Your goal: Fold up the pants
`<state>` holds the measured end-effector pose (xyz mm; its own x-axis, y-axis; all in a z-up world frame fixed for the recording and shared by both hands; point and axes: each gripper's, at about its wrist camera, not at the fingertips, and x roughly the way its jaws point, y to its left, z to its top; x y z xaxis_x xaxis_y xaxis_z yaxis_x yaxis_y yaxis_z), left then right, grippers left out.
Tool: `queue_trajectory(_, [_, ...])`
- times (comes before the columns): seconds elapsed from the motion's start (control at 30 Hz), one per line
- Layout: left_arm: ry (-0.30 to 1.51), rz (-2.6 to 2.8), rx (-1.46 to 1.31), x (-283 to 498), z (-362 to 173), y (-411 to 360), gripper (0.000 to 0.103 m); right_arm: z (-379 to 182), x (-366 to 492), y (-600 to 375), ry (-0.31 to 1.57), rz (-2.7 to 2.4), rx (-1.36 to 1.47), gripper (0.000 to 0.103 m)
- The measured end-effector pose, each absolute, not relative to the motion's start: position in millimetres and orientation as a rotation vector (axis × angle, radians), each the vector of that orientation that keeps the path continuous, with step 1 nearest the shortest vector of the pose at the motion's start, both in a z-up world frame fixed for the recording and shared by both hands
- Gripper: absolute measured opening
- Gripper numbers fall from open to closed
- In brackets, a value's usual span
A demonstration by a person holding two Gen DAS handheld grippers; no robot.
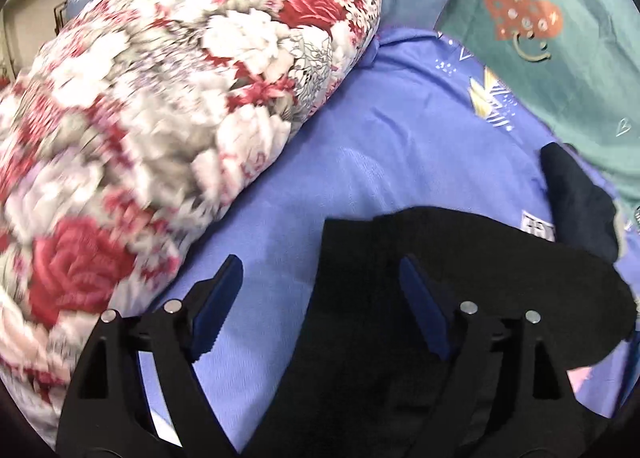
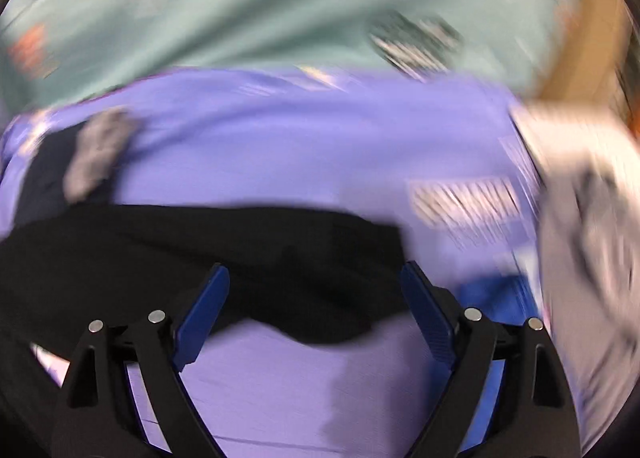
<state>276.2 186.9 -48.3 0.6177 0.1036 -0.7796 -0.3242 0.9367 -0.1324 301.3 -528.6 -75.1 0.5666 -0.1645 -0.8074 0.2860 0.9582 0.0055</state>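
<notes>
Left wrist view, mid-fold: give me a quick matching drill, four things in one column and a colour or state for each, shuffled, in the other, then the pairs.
Things:
1. pants
2. bedsheet
3. quilt
4. left gripper

Colour or state:
A. red and white flowers
B. plain black, lying on the sheet
C. open, holding nothing
D. blue-purple, spread under everything

Pairs: 1-B, 2-D, 3-A, 4-C
</notes>
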Motion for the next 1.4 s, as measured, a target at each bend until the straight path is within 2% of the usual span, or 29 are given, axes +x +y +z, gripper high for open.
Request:
queue_trajectory(0.13, [0.895,0.178,-0.253,250,-52,158,0.082,-118,282,-590,0.994,-0.269,0.481,0.088])
queue_trajectory(0.23, [0.914,0.115,-0.197,227,-62,125,0.082,-134,282,-596,0.983,-0.266,0.591,0.087])
queue_trajectory(0.27, [0.922,0.099,-0.183,221,-66,115,0.082,-139,286,-595,0.994,-0.284,0.580,0.074])
queue_trajectory(0.3, [0.933,0.084,-0.173,216,-70,107,0.082,-142,291,-593,1.009,-0.297,0.568,0.069])
queue_trajectory(0.37, [0.956,0.059,-0.153,212,-80,94,0.082,-139,294,-587,0.994,-0.322,0.538,0.039])
queue_trajectory(0.4, [0.969,0.060,-0.143,212,-85,89,0.082,-137,296,-588,0.977,-0.304,0.540,0.018])
queue_trajectory(0.43, [0.980,0.063,-0.139,215,-89,86,0.082,-133,296,-588,0.966,-0.231,0.580,0.011])
queue_trajectory(0.57, [0.994,0.073,-0.151,224,-94,86,0.082,-94,283,-598,0.859,-0.286,0.475,0.011])
queue_trajectory(0.7, [1.004,0.089,-0.144,235,-97,91,0.082,-126,304,-606,0.989,-0.335,0.434,0.014])
queue_trajectory(0.73, [1.013,0.093,-0.142,236,-99,93,0.082,-134,307,-604,1.008,-0.352,0.409,0.024])
queue_trajectory(0.77, [1.017,0.097,-0.139,238,-99,94,0.082,-137,306,-603,0.998,-0.382,0.378,0.044])
queue_trajectory(0.83, [1.015,0.099,-0.136,237,-97,96,0.082,-132,303,-597,0.978,-0.466,0.310,0.064])
queue_trajectory(0.93, [1.003,0.095,-0.123,228,-92,103,0.082,-118,290,-591,0.962,-0.510,0.293,0.065])
queue_trajectory(1.03, [1.003,0.079,-0.114,221,-91,105,0.082,-95,266,-564,0.867,-0.408,0.295,0.067])
queue_trajectory(1.4, [1.051,0.149,-0.168,165,-90,137,0.083,-116,211,-413,1.045,0.118,0.249,0.067])
